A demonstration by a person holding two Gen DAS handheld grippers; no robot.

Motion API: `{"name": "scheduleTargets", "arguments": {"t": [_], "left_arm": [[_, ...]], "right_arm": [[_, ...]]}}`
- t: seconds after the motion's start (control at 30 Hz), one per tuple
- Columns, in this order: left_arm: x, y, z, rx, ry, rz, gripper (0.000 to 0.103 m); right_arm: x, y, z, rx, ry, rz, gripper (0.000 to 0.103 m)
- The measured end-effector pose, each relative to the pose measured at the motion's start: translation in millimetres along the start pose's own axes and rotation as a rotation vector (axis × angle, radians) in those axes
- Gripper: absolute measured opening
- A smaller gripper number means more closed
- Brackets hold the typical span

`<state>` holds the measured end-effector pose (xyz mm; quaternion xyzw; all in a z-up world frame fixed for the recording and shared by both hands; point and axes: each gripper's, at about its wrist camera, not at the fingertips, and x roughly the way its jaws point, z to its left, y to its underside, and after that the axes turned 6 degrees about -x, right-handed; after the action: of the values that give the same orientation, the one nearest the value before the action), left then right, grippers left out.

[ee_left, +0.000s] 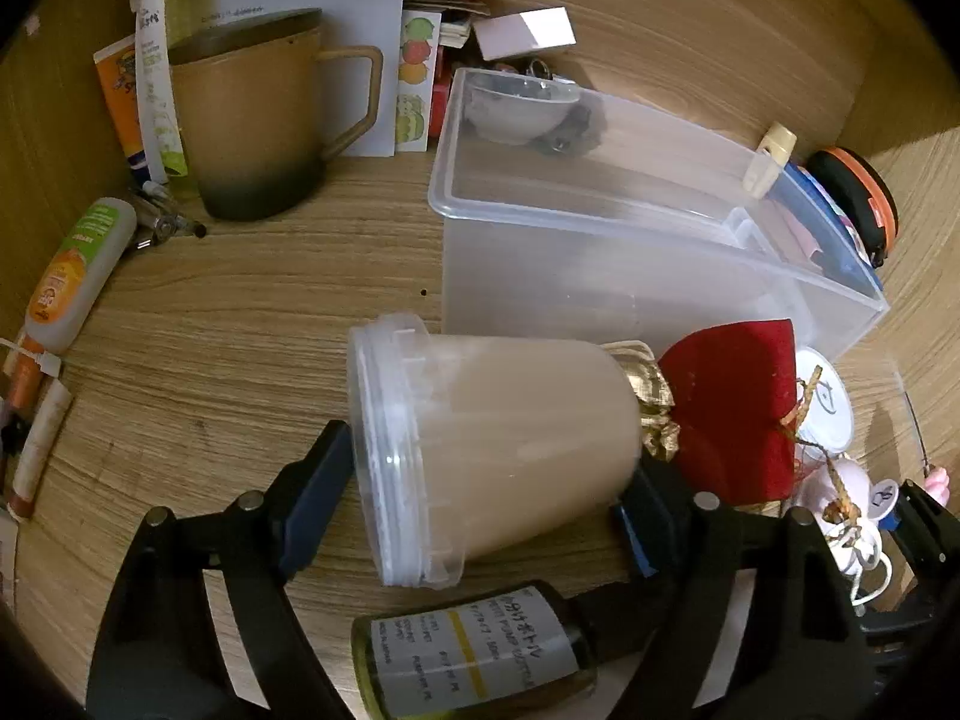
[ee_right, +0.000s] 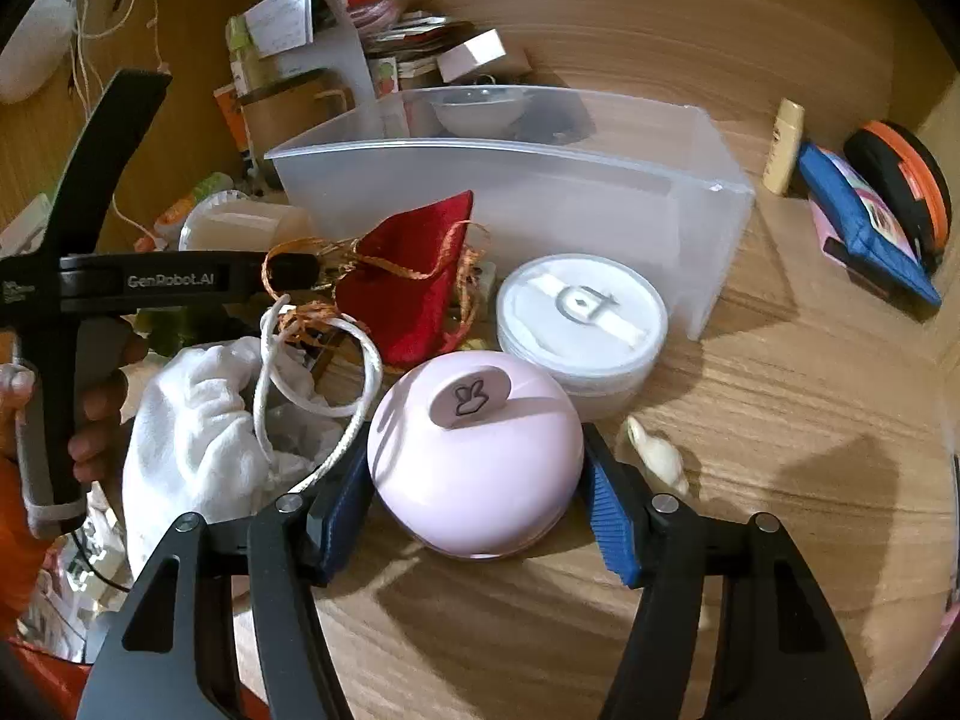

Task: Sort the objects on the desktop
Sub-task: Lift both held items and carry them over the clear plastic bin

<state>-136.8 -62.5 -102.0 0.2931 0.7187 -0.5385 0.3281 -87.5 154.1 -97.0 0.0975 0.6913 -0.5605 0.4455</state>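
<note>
My left gripper (ee_left: 480, 498) is shut on a translucent plastic tub (ee_left: 486, 450) that lies on its side, lid to the left, in front of the clear storage bin (ee_left: 576, 252). My right gripper (ee_right: 477, 504) is shut on a round pink case (ee_right: 474, 462) with a rabbit tab, which rests on the desk. A red pouch (ee_right: 414, 288) with gold cord lies between the two; it also shows in the left wrist view (ee_left: 735, 414). A white round lidded container (ee_right: 582, 324) sits just behind the pink case. The bin also shows in the right wrist view (ee_right: 708, 240).
A brown mug (ee_left: 258, 120), tubes and pens stand at the left. A labelled glass bottle (ee_left: 474, 654) lies below the left gripper. A white cloth bag (ee_right: 204, 426) lies left of the pink case. A blue pouch (ee_right: 864, 228) and an orange-rimmed case (ee_right: 906, 186) lie at the right.
</note>
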Motion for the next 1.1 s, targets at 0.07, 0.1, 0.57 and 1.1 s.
{"name": "scheduleTargets", "arguments": {"t": [0.07,0.1,0.57,1.1], "left_arm": [[-0.3,0.0,0.4,-0.001,0.0,-0.002,0.083],[-0.8,0.2,0.5,-0.003,0.0,-0.003,0.083],[-21.1,1.3,8.5,-0.029,0.013,-0.055,0.079],[-54.8,-8.6,9.0,-0.002,0.054,-0.12,0.067]], "right_arm": [[-5.7,4.1,-1.7,0.01,-0.002,-0.008,0.06],[-9.3,6.0,-2.2,0.014,0.0,-0.014,0.06],[-52.8,16.8,-49.3,0.105,0.033,-0.088,0.06],[-88.0,-15.7,-68.7,0.12,0.022,-0.194,0.06]]}}
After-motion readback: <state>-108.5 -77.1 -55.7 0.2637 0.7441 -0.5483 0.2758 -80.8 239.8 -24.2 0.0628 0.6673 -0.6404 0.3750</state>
